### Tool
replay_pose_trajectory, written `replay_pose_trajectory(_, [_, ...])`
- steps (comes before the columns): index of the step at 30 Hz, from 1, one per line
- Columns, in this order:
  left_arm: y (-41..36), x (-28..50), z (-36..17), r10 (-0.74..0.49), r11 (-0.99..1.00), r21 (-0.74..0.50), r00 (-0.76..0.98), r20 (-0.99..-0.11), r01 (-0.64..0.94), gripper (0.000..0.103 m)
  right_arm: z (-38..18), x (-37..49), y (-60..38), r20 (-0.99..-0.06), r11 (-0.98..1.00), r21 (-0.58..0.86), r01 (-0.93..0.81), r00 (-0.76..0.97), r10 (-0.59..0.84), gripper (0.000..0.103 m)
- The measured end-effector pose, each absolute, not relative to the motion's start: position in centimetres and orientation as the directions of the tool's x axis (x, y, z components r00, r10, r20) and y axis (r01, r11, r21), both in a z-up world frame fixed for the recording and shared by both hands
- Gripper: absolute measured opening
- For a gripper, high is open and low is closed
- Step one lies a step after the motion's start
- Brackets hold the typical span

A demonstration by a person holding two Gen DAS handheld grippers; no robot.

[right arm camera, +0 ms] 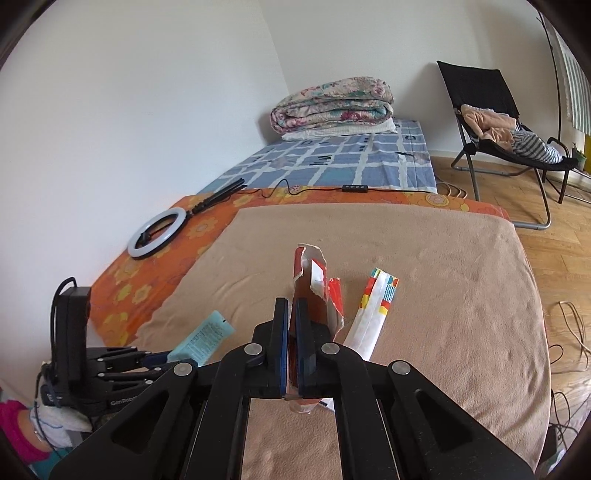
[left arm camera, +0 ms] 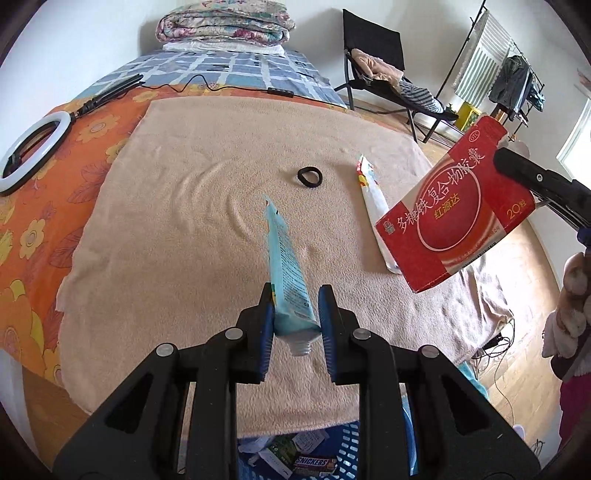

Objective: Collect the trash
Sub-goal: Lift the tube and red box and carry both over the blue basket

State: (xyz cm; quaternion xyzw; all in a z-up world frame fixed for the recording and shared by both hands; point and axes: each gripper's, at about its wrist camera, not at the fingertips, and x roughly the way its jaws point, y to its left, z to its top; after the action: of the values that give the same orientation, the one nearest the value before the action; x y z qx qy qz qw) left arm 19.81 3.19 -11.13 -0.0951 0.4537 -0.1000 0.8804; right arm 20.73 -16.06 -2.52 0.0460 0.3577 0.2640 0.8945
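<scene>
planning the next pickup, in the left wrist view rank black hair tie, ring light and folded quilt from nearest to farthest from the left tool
From the left tool, which grips the blue tube:
1. Black hair tie, ahead on the beige towel, slightly right.
2. Ring light, far left on the orange sheet.
3. Folded quilt, at the bed's far end by the wall.

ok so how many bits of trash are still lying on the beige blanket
1: the long white wrapper lies beside the black hair tie. The blue tube and red box are lifted in grippers. More may be hidden behind them.
</scene>
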Motion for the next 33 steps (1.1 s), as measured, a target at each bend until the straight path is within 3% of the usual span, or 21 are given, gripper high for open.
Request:
replay_pose_trajectory(13, [4.4, 9.8, -11.5, -0.31, 0.946, -0.312, 0.519, -0.797, 0.085, 0.022, -2.0, 11.4, -16.3, -0.603, 0.812, 0.32, -0.489, 0.556, 0.573, 0.002])
replay_pose_trajectory(33, [2.2, 3.0, -17.7, -0.346, 0.935, -0.346, 0.376, -0.859, 0.07, 0.022, -9.3, 2.3, -15.2, -0.671, 0.772, 0.429, -0.469, 0.406, 0.62, 0.002])
